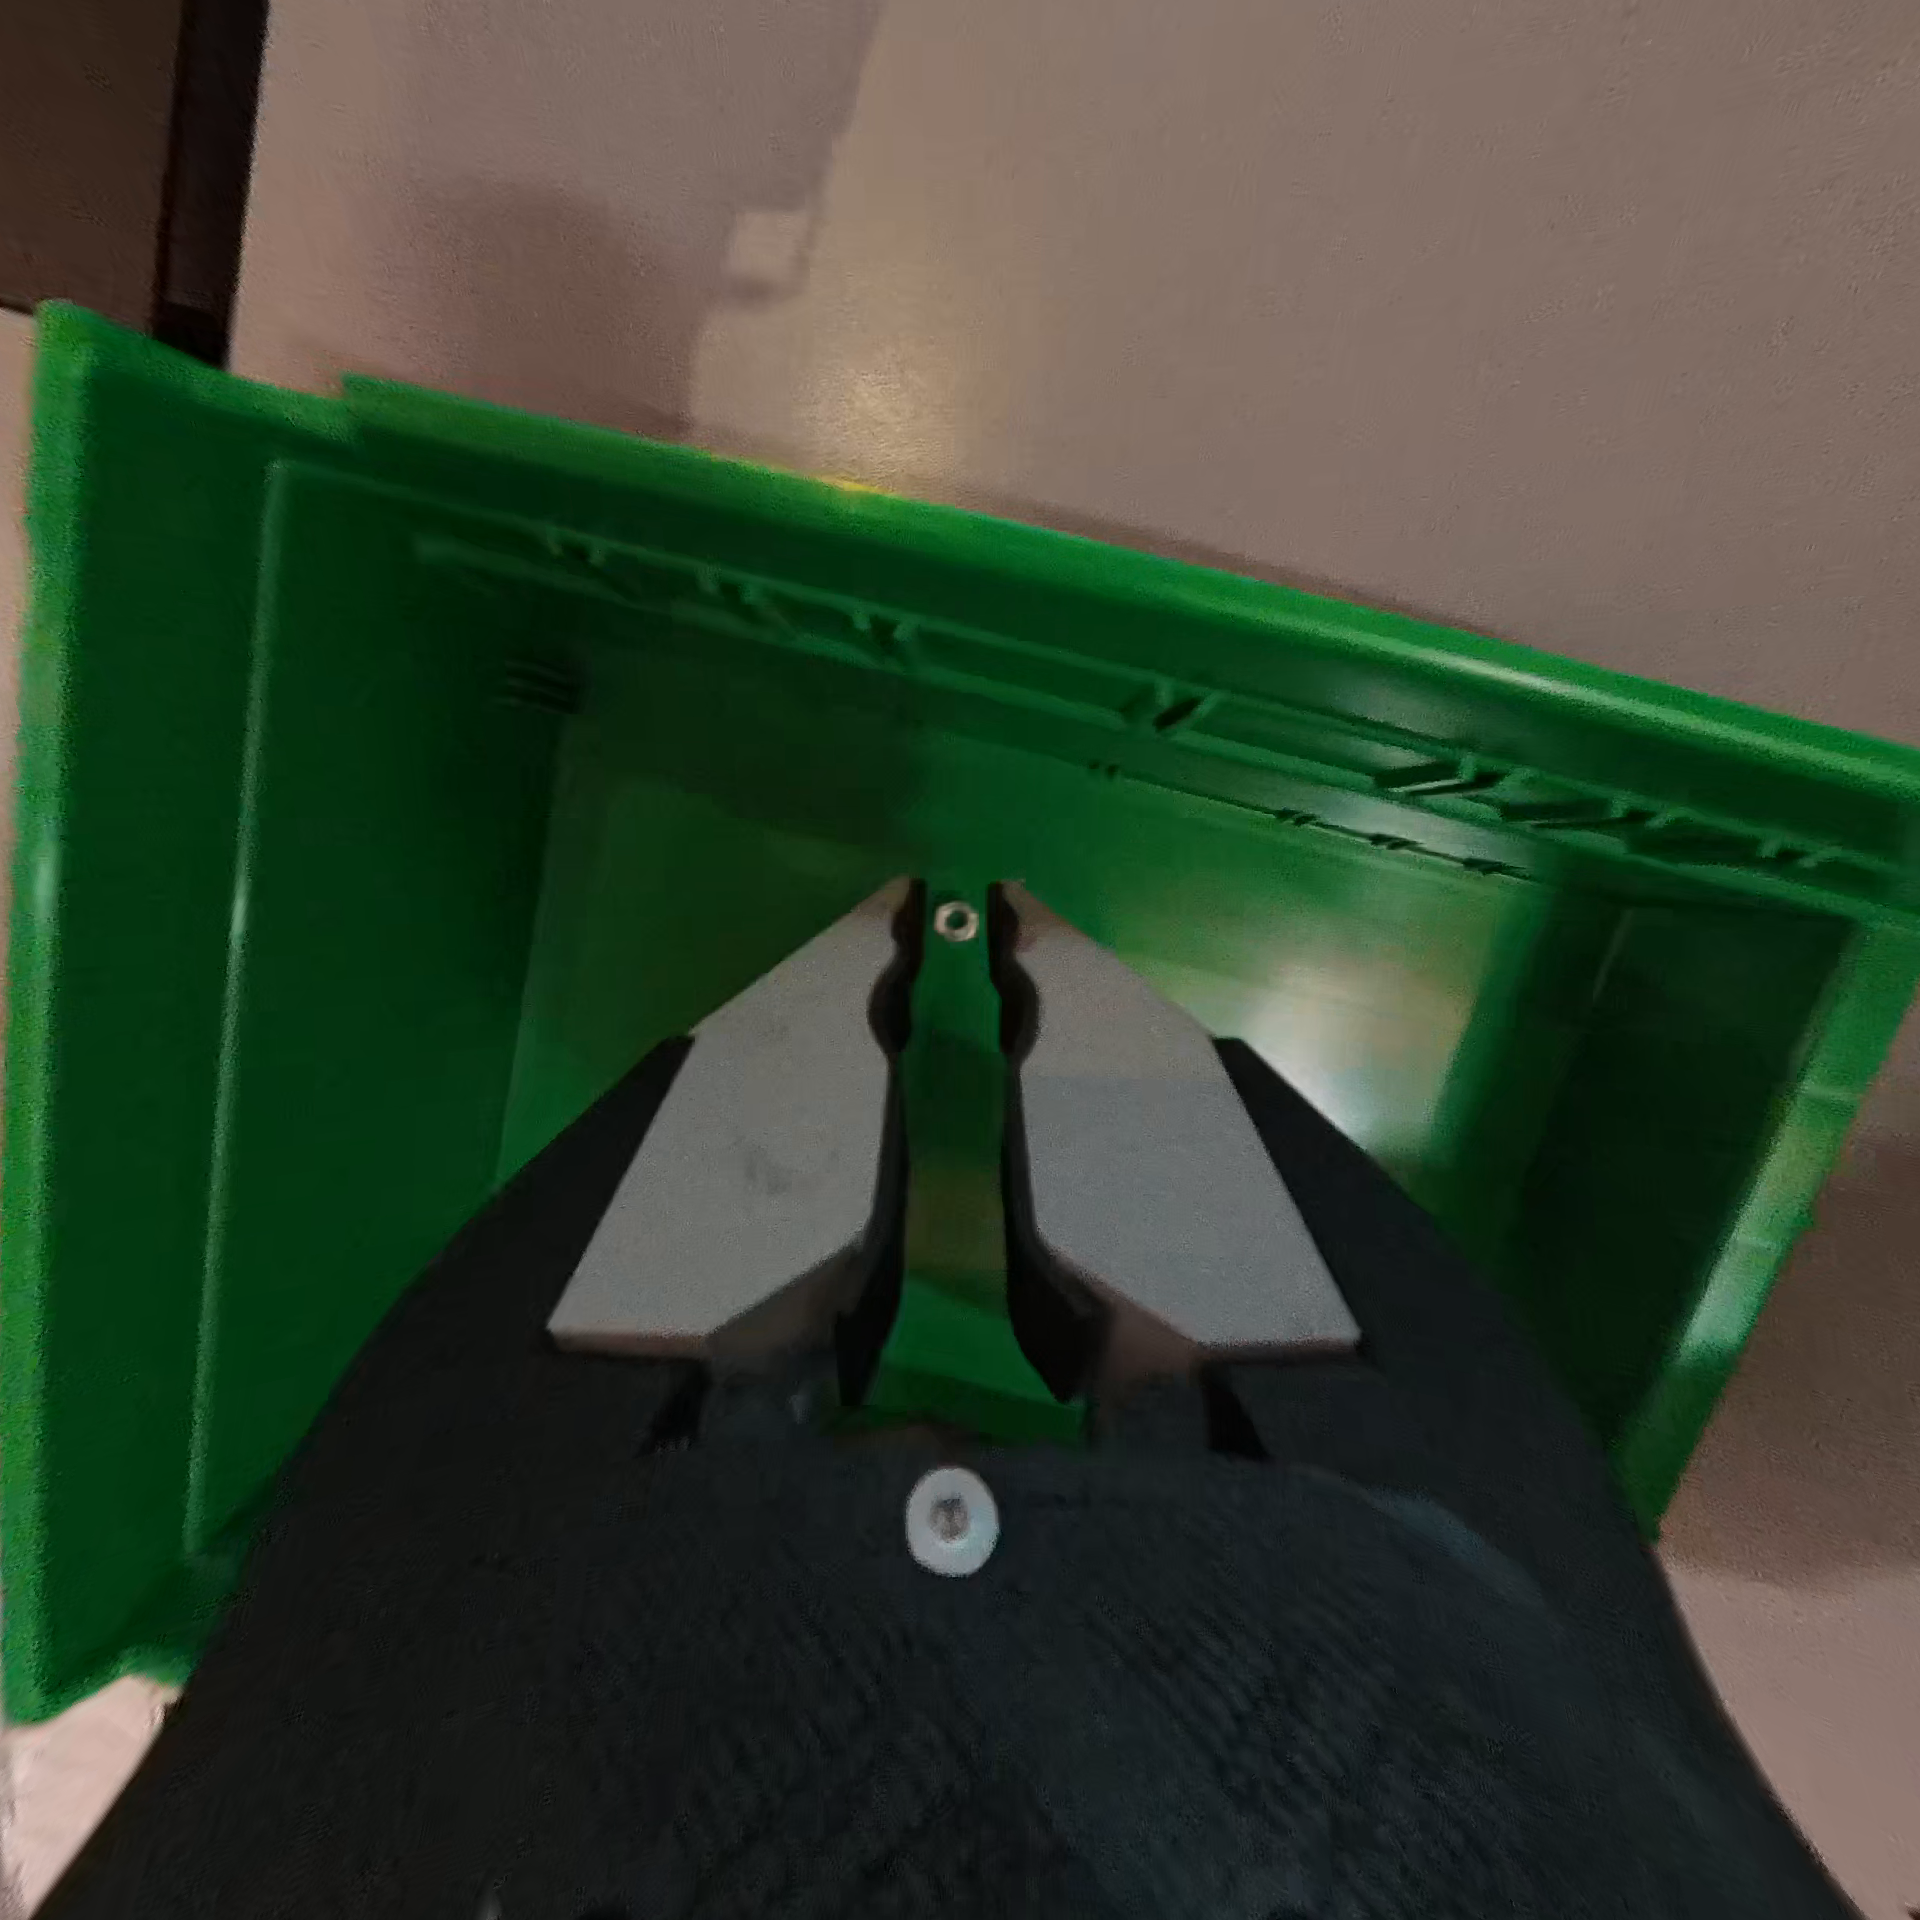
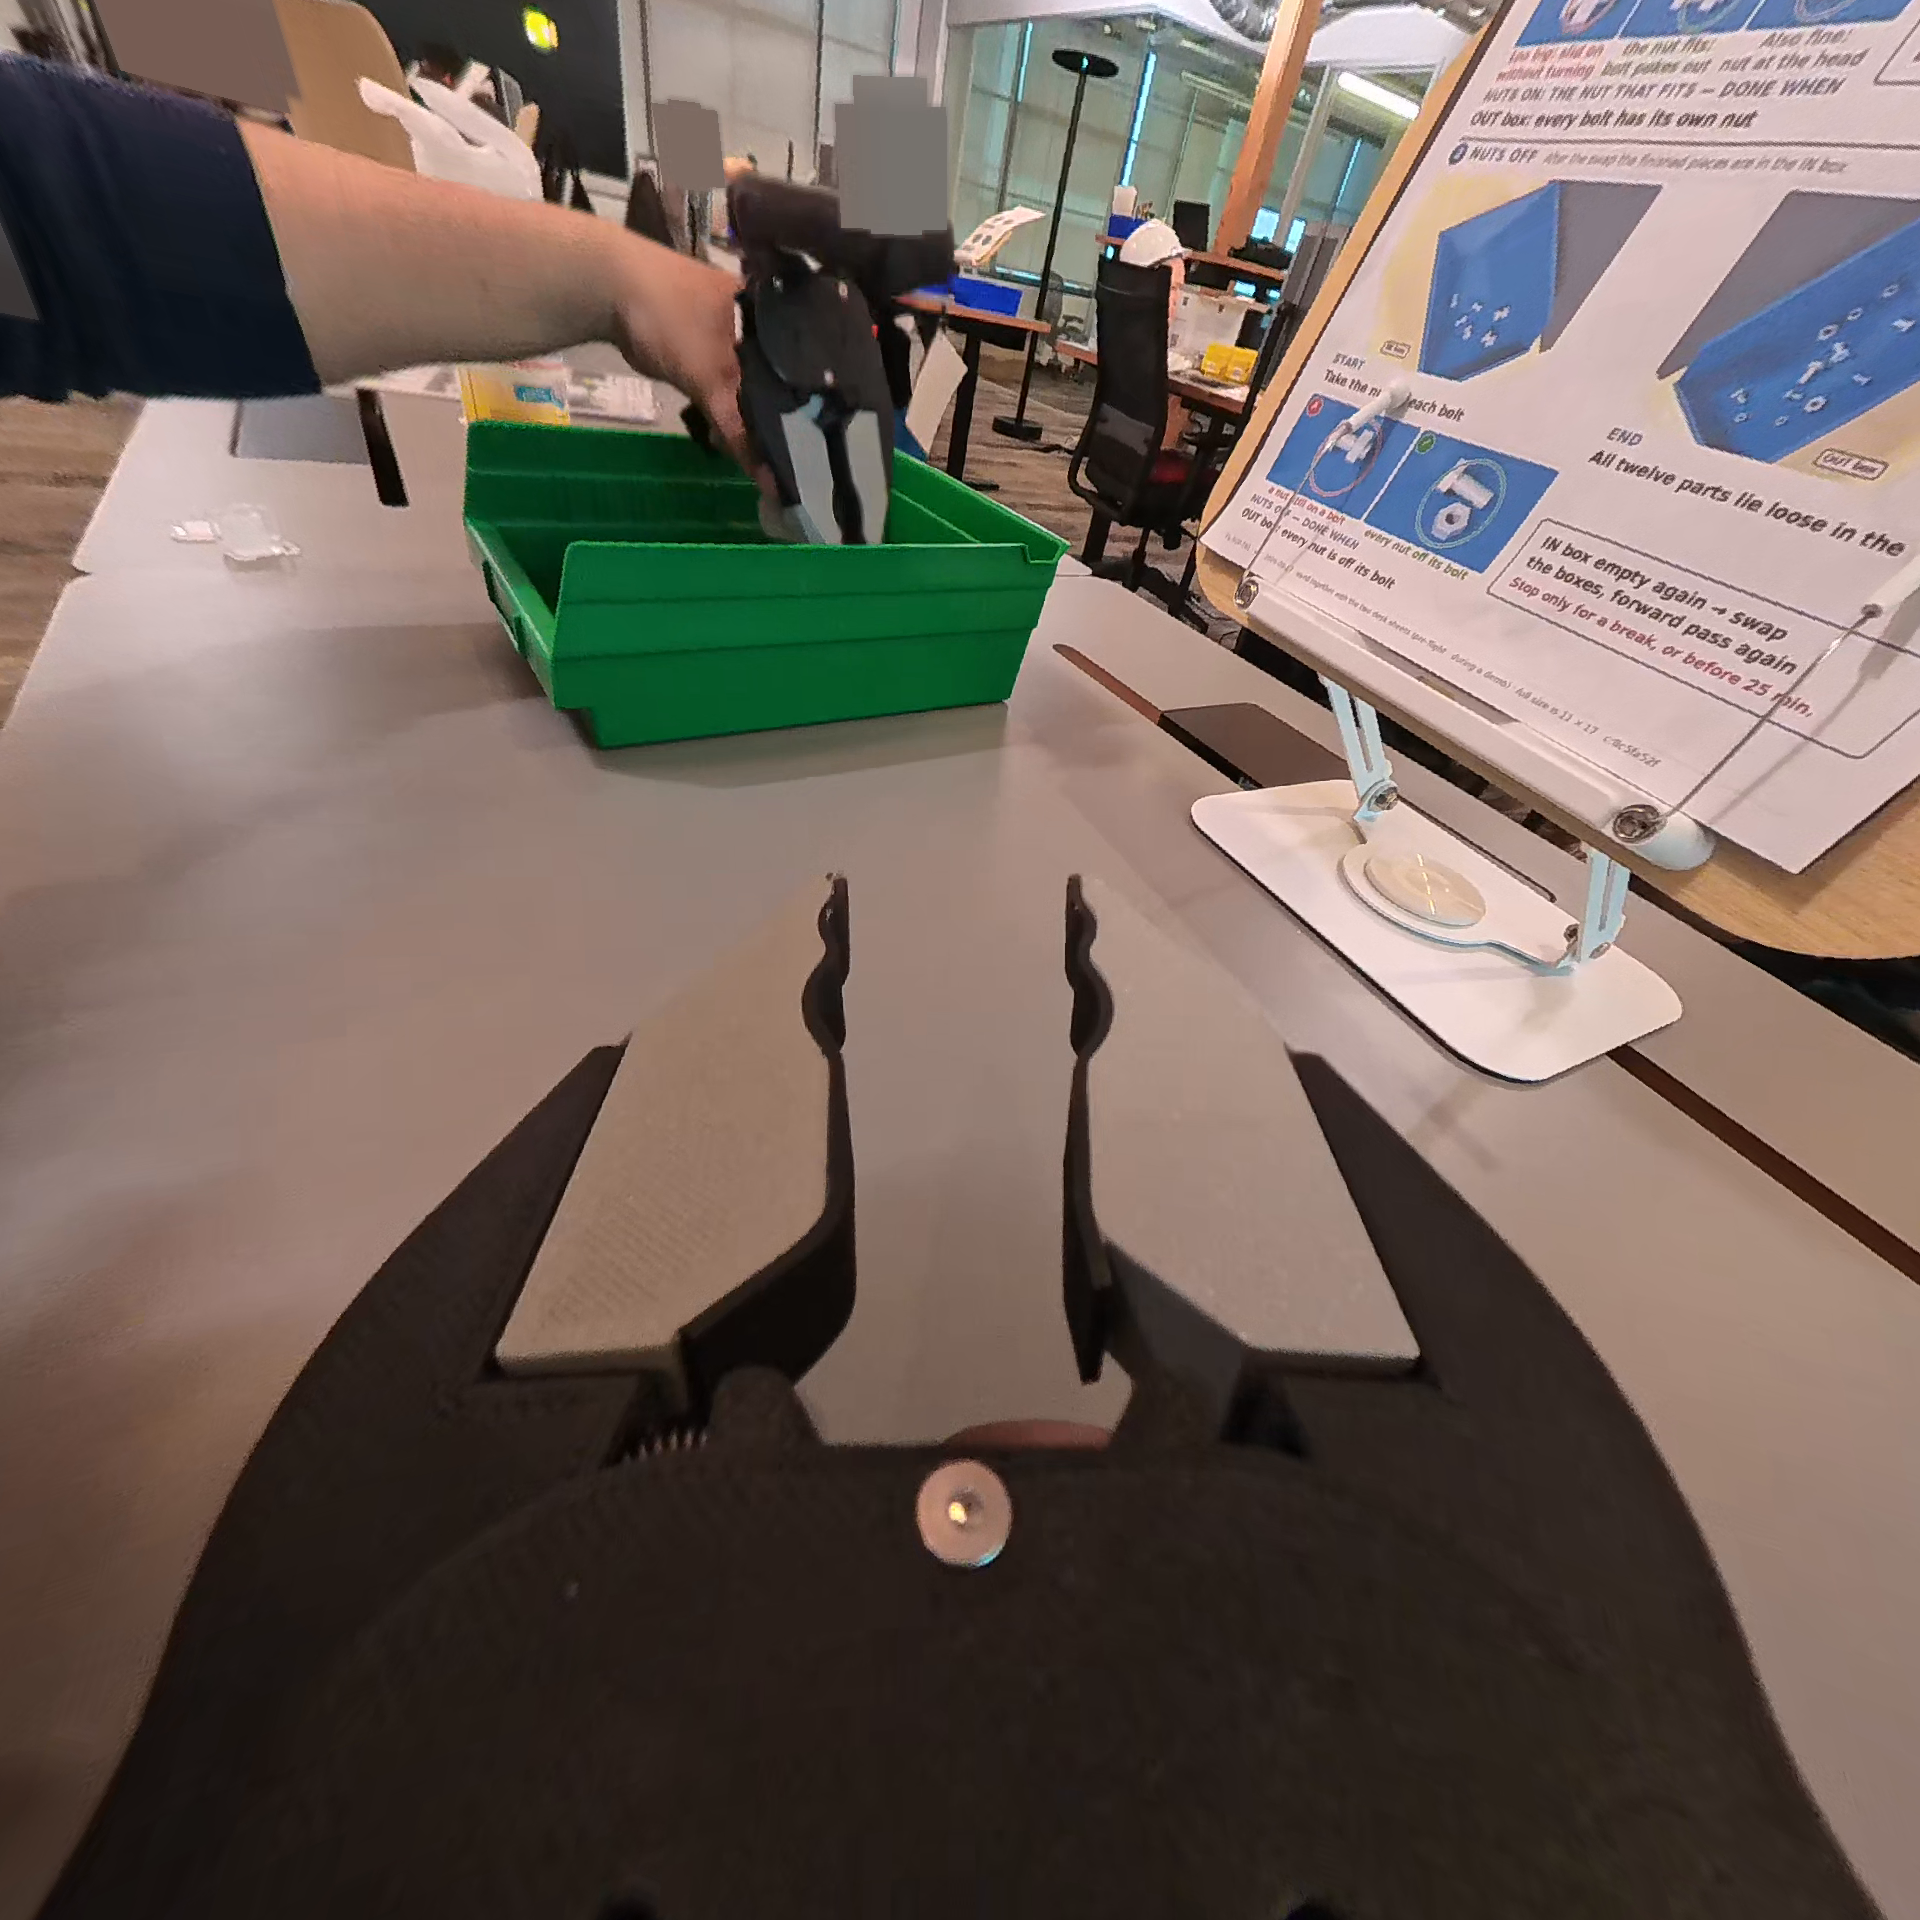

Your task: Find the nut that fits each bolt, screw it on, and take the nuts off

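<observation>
Nut (image 1: 956,921): small, silvery, lying flat on the floor of the green bin (image 1: 312,935).
Handling: probably light, hard, smooth; likely to skid or flip.
Hold: across opposite flats.
Left gripper (image 1: 954,904): inside the bin, fingers narrowly apart beside the nut, not pressing.
Right gripper (image 2: 951,894): spread wide, bare, well apart from the bin.

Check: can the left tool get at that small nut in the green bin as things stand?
Probably yes. The left tool already reaches inside the green bin, its fingertips either side of the nut, with green showing between nut and fingers; nothing blocks.
</observation>
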Available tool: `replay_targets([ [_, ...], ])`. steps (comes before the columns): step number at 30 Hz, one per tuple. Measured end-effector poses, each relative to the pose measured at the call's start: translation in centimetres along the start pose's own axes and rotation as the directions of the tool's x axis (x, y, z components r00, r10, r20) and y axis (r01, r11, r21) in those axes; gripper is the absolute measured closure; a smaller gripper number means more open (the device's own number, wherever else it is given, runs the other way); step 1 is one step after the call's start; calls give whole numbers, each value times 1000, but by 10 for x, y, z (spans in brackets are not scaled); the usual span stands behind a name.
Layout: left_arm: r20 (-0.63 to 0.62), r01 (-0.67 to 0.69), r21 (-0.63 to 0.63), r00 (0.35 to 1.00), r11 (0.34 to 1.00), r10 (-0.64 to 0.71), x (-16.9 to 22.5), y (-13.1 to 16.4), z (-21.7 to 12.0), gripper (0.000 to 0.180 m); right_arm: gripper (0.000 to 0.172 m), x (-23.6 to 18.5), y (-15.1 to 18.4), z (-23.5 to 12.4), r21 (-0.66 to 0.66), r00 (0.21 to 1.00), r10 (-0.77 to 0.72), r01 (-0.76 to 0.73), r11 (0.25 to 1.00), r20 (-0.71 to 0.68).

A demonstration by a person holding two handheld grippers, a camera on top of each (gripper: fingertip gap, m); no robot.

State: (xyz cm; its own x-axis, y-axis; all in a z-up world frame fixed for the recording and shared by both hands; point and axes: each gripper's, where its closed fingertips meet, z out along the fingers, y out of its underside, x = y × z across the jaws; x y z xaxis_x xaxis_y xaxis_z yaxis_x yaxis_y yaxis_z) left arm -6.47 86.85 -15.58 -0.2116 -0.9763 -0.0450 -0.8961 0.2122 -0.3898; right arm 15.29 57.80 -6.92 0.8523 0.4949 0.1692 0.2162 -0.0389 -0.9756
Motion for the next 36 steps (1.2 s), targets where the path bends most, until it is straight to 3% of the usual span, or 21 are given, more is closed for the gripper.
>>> replay_targets([
  [1,28,16,-14,999,1000,-15,-5,3,0,162,133,0,1,1,-4,1000,2,-2,1000,3],
  [7,30,78,-180,997,981,-74,-5,32,27,153,134,-1,1,1,-3,1000,-3,3,1000,-3],
  [12,-15,87,-165,996,983,-91,-1,28,36,150,134,0,0,-1,3,1000,1,-1,1000,-8],
  [17,8,55,-183,998,981,-55,-6,33,36,172,134,-1,-2,-2,8,1000,-2,2,1000,-5],
  [24,63,53,-148,997,988,-45,-5,30,19,173,135,-3,-4,-3,23,1000,15,-15,1000,12],
  [27,154,64,-45,986,997,-56,-10,14,-16,173,135,-2,-3,-2,24,999,47,-47,999,27],
  [31,279,2,146,959,989,-44,4,-31,-77,173,135,5,10,1,-33,998,69,-69,997,5],
  [34,280,-78,314,960,946,-14,58,-93,-111,173,135,5,18,3,-70,996,85,-85,994,7],
  [36,248,-89,371,969,924,-7,104,-134,-110,173,135,4,21,4,-94,997,76,-75,993,6],
])
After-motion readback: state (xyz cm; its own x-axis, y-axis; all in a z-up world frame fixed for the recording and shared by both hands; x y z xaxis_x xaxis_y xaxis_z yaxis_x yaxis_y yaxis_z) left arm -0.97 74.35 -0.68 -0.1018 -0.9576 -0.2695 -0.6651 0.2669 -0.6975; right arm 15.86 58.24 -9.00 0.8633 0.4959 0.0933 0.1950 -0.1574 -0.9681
